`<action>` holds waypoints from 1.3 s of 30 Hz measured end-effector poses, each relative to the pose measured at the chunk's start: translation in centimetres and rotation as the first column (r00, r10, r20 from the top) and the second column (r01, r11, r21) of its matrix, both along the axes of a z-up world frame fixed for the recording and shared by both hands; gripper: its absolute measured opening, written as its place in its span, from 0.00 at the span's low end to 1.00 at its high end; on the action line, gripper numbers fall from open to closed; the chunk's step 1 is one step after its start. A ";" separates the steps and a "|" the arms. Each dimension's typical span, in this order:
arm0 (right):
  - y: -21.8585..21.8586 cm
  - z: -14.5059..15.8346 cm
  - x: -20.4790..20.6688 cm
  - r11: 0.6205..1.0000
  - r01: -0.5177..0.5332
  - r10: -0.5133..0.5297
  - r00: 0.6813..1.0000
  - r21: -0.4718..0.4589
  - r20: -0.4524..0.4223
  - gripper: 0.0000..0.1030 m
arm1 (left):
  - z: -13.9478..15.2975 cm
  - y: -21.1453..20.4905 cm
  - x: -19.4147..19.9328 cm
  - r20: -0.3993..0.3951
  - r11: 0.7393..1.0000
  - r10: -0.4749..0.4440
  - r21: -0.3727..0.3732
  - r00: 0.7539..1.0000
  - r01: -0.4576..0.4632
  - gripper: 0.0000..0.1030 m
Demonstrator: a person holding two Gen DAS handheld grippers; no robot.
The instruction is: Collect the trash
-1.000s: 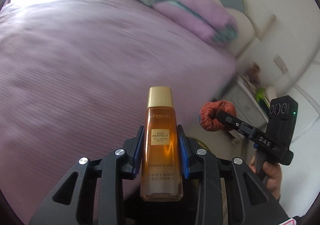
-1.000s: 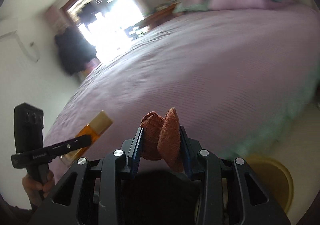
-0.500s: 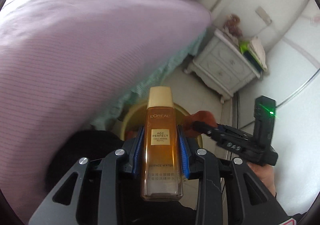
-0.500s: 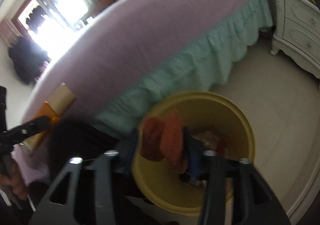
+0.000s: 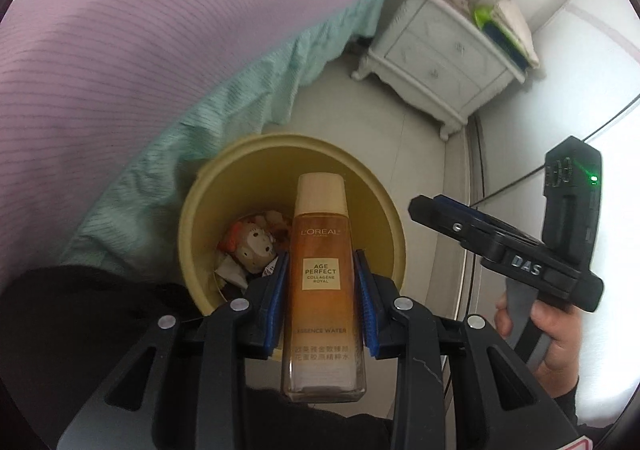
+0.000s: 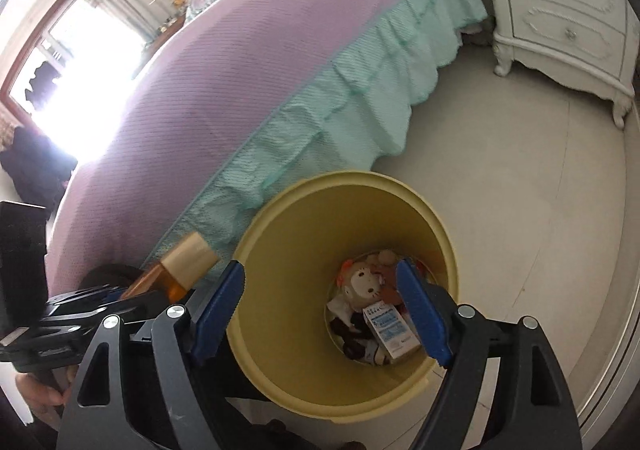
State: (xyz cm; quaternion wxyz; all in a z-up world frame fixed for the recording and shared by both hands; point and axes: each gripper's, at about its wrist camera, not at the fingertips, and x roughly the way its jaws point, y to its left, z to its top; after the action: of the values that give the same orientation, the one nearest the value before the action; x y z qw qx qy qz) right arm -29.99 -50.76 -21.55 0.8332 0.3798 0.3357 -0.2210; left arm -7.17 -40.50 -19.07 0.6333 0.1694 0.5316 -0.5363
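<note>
Our right gripper (image 6: 320,310) has spread its jaws and the orange cloth it pinched is gone from them; both our grippers have swung from the bed to above the yellow bin (image 6: 400,194)

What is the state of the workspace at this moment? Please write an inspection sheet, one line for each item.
Surface: pale tiled floor, bare where it shows.
Job's things: amber L'Oreal bottle with gold cap, gripped; yellow bin standing beside the bed, open.
Clutter: inside the bin, a cat-face plush doll, a small blue-and-white box, crumpled paper and dark scraps.
Grippers: left claw shut on the bottle, above the bin; right claw open, holding nothing, over the bin mouth.
Cables: one thin dark cable by the right claw; another runs down the wall above the nightstand.
Surroundings: bed with purple cover and mint skirt; white nightstand; bright window.
</note>
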 end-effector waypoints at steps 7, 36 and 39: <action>-0.8 -0.5 -0.9 0.999 0.031 -0.031 0.999 0.008 0.011 0.74 | -0.6 -2.5 -0.6 0.089 1.000 -0.019 0.023 0.996 0.017 0.90; 1.2 1.4 1.9 0.997 -0.067 0.067 0.998 -0.024 -0.006 0.74 | 1.3 -0.9 0.2 0.149 1.000 0.016 -0.017 0.989 -0.013 0.90; 2.2 2.9 2.4 0.995 -0.083 0.083 0.997 -0.063 -0.007 0.74 | 2.5 0.0 0.6 0.195 0.999 0.041 -0.043 0.980 -0.034 0.90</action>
State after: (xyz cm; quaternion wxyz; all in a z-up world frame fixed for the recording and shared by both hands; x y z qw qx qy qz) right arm -27.57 -48.56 -18.64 0.8525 0.3384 0.3461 -0.1975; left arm -6.61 -40.52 -16.52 0.6957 0.1987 0.4593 -0.5154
